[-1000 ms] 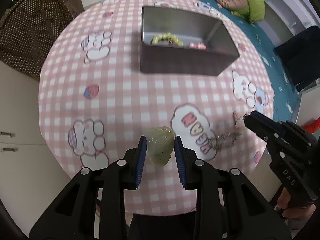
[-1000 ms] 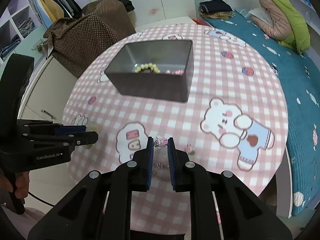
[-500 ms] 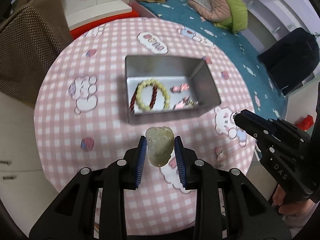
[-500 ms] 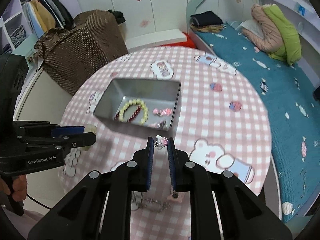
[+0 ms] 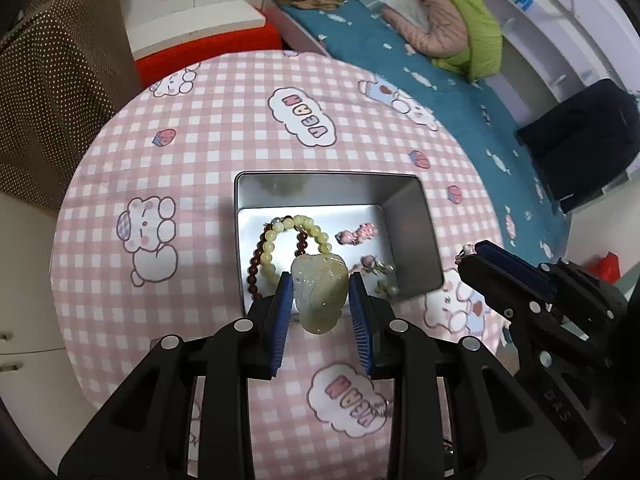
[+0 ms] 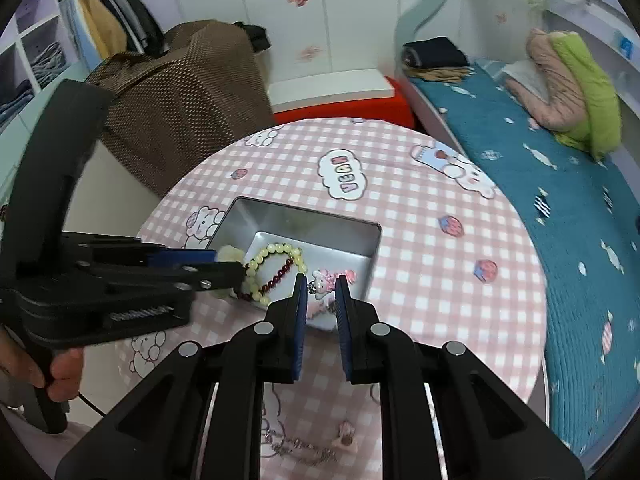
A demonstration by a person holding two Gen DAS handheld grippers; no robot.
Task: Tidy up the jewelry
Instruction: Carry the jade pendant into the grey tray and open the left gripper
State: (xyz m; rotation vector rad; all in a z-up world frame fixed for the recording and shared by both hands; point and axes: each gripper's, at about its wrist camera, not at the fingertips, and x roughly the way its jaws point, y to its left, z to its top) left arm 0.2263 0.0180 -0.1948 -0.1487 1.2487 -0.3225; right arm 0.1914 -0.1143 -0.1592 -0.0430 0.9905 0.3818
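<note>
Left gripper (image 5: 320,304): jaws gripping a pale green jade pendant (image 5: 319,292), long axis upright between the pads, narrow end hanging toward the tabletop (image 5: 200,152).
Right gripper (image 6: 320,300): jaws pinching a small pink bunny charm (image 6: 321,285), its chain (image 6: 296,446) trailing to the cloth below.
Change: both hands have been carrying their pieces off the cloth and are now hovering over the metal tin's (image 5: 412,216) near edge.
Meaning: release looks imminent.
Tin: holding bead bracelets (image 5: 280,248) and pink trinkets (image 5: 356,234), mid-tabletop.
</note>
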